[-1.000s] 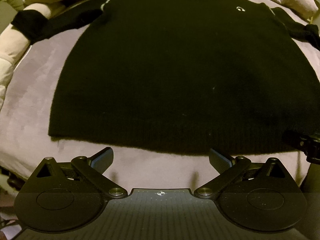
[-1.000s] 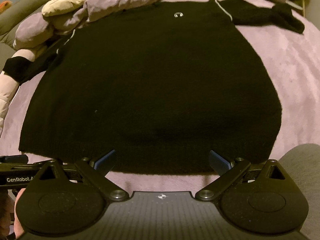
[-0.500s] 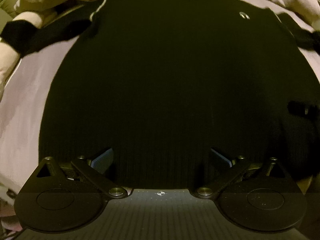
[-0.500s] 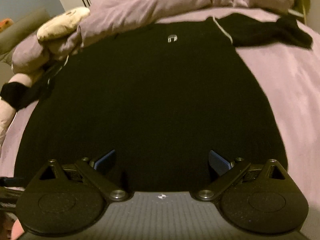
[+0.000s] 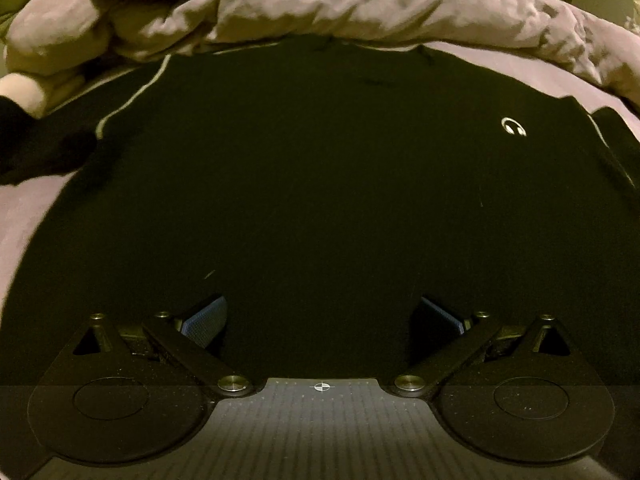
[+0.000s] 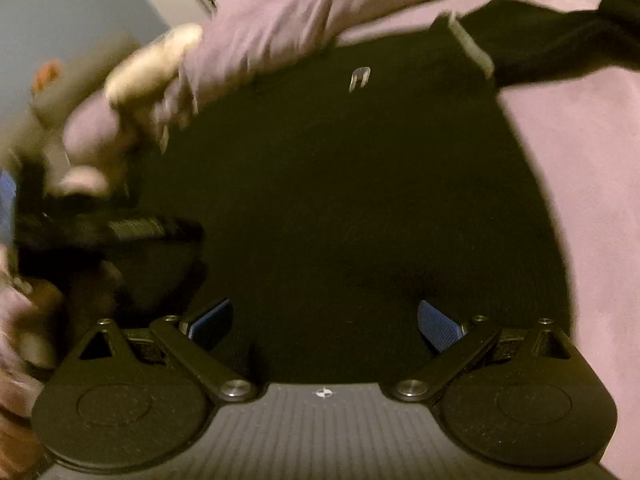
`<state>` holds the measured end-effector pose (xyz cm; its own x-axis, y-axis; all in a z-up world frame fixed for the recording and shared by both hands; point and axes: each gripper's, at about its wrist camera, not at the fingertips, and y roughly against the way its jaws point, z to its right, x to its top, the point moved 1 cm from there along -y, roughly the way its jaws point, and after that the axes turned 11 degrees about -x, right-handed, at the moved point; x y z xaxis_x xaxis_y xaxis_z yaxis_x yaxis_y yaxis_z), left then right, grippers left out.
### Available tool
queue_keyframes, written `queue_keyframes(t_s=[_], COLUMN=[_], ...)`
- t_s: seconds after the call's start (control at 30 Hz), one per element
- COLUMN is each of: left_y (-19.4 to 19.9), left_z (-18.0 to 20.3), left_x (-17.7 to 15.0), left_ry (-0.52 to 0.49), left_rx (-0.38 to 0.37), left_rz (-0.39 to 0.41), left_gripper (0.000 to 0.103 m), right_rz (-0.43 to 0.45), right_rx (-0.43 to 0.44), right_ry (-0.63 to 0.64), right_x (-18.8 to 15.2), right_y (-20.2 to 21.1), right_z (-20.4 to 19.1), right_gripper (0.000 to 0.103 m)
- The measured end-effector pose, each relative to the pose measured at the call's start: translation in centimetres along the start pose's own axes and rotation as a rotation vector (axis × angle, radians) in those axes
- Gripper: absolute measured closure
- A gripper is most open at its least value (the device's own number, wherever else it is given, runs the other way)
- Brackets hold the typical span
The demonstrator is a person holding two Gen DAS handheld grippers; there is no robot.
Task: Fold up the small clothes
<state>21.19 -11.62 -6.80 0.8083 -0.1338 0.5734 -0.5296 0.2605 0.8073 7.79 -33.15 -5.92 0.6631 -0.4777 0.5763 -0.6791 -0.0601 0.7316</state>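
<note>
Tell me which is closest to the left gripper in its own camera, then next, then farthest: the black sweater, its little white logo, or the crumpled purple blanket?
From the left gripper:
1. Black sweater, right under the open fingers.
2. White logo, farther up on the right.
3. Purple blanket, bunched along the far edge.

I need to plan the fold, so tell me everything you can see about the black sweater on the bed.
The black sweater looks like a soft knit, spread flat and front-up on the lilac bedsheet. It carries a small white chest logo and thin white piping along the shoulder seams. Its sleeves lie out to the sides, and the collar end meets the bunched duvet. Both hand-held grippers, left and right, are open over its lower part, gripping nothing.
</note>
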Motion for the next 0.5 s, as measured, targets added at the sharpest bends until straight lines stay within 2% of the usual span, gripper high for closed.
queue_keyframes(t_s=[0.07, 0.17, 0.2, 0.27, 0.37, 0.43, 0.5], left_y=[-0.9, -1.4, -1.6, -1.6, -1.5, -1.5, -1.5], left_z=[-0.1, -0.3, -0.4, -0.4, -0.4, -0.2, -0.2], left_x=[-0.2, -0.7, -0.8, -1.3, -2.3, -2.7, -3.1], left_ry=[0.005, 0.002, 0.001, -0.010, -0.020, -0.033, -0.037], left_rx=[0.018, 0.016, 0.013, 0.004, -0.001, 0.003, 0.003], left_rz=[0.033, 0.094, 0.113, 0.163, 0.231, 0.270, 0.298], left_gripper=[0.000, 0.000, 0.000, 0.000, 0.000, 0.000, 0.000], right_rz=[0.131, 0.249, 0.277, 0.312, 0.378, 0.412, 0.423], right_rx=[-0.063, -0.190, -0.224, -0.223, -0.216, -0.253, -0.284], right_ry=[-0.088, -0.234, -0.321, -0.467, -0.674, -0.751, -0.750], right_x=[3.1, 7.1, 8.6, 10.5, 12.4, 13.4, 14.5], right_y=[1.0, 1.4, 1.5, 1.4, 1.0, 0.5, -0.6], right_z=[4.3, 11.4, 14.5, 19.2, 25.0, 27.5, 28.7], right_gripper=[0.004, 0.007, 0.009, 0.015, 0.017, 0.018, 0.019])
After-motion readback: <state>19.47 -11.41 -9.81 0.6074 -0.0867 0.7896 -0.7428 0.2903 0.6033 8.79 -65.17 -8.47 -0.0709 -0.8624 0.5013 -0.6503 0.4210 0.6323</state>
